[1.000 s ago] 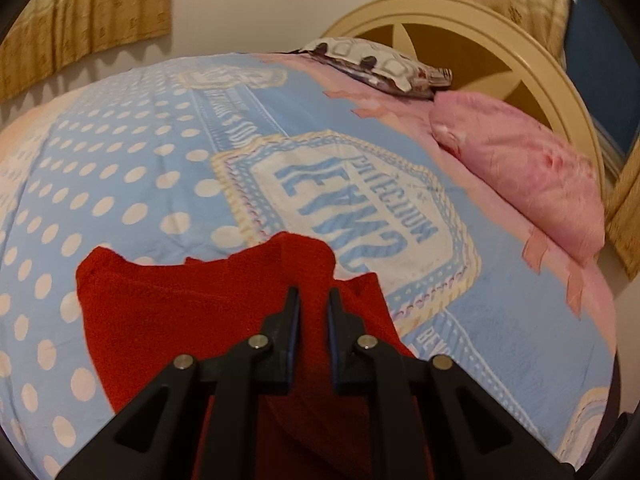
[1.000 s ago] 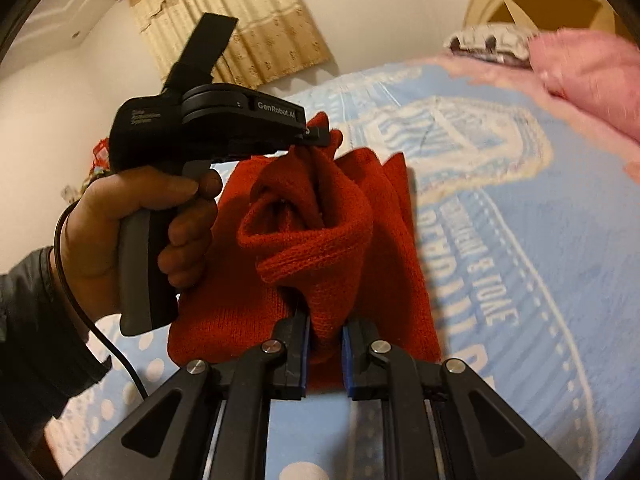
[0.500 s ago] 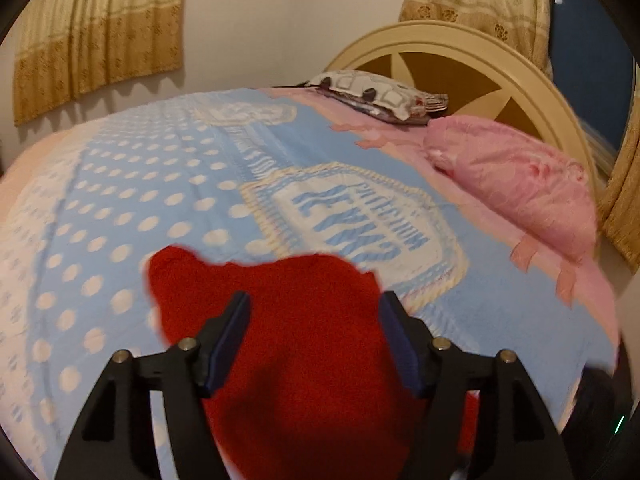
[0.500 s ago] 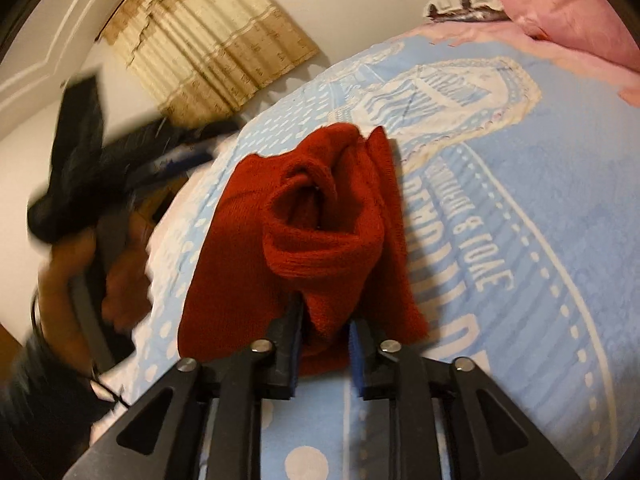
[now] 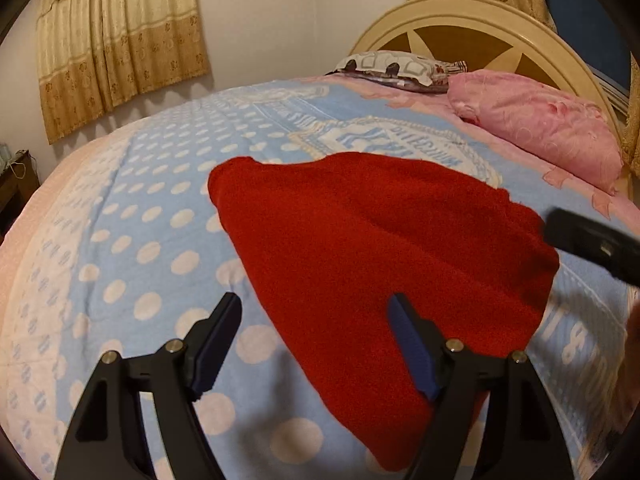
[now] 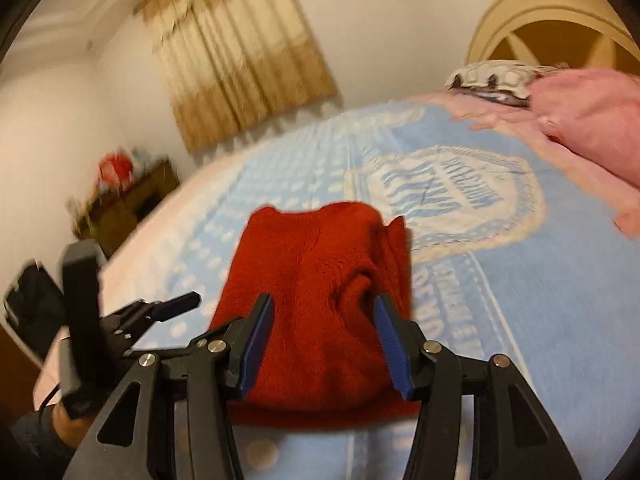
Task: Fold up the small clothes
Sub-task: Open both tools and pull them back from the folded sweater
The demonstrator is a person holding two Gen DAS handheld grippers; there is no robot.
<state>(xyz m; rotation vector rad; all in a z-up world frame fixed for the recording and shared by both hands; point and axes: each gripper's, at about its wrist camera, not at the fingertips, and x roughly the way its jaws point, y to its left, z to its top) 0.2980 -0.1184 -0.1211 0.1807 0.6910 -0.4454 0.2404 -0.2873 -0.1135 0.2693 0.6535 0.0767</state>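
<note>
A small red knitted garment (image 5: 380, 248) lies folded on the blue dotted bedspread (image 5: 132, 216). My left gripper (image 5: 316, 316) is open and empty, raised above the garment's near left edge. In the right wrist view the same red garment (image 6: 316, 280) lies flat with a raised fold on its right side. My right gripper (image 6: 320, 316) is open and empty, just above the garment's near edge. The left gripper (image 6: 168, 308) also shows at the left of that view, and the right one at the right edge of the left wrist view (image 5: 592, 244).
A pink pillow (image 5: 536, 128) and a patterned pillow (image 5: 396, 68) lie at the cream headboard (image 5: 480, 20). Curtains (image 5: 116, 40) hang on the far wall. A dark wooden side table (image 6: 132, 200) with small items stands by the bed's far side.
Both grippers let go of the red garment and opened. They pulled back and up, and the garment now lies flat on the bed. The left gripper opened first.
</note>
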